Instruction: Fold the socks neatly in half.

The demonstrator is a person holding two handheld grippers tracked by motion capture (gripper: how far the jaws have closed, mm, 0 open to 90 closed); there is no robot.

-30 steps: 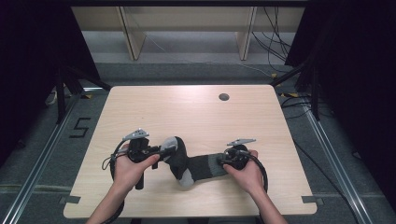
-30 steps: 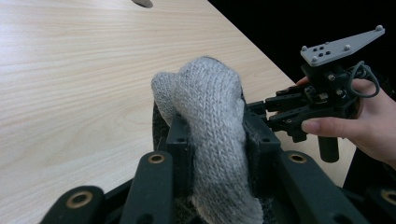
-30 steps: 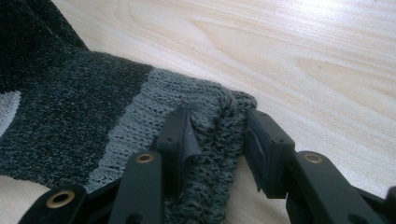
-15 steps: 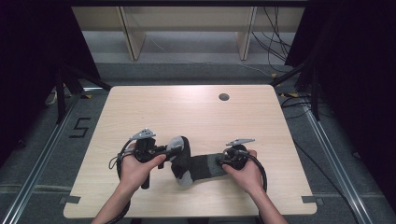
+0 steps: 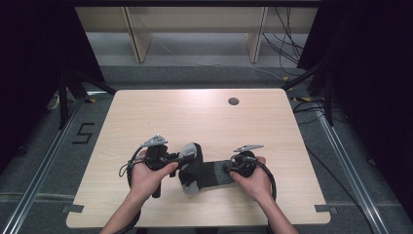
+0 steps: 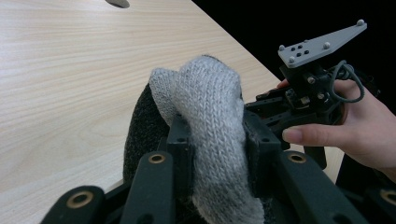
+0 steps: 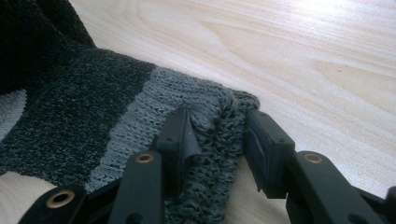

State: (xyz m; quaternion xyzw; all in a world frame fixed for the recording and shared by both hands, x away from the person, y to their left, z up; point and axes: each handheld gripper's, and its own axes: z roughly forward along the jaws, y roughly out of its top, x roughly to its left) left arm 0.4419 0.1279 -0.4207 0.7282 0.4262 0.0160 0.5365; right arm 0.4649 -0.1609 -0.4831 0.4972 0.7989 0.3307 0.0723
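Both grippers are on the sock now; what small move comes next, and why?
Probably carry the left gripper with the pale toe across toward the right gripper, which pins the cuff on the table: the sock is only half folded.

Readable marks: one only. A dark numeral "5" (image 5: 84, 132) stands on the grey floor, just beside the left edge of the light wooden table (image 5: 204, 117), in the high view. It sits between the table edge and the metal floor rail (image 5: 44, 165); its strokes are angular, like tape or paint. No other text, label or brand legible on table or floor. The two gripper views carry no lettering that can be made out; the grey three-cornered plate (image 6: 322, 44) in the left gripper view bears screws and holes, no characters.
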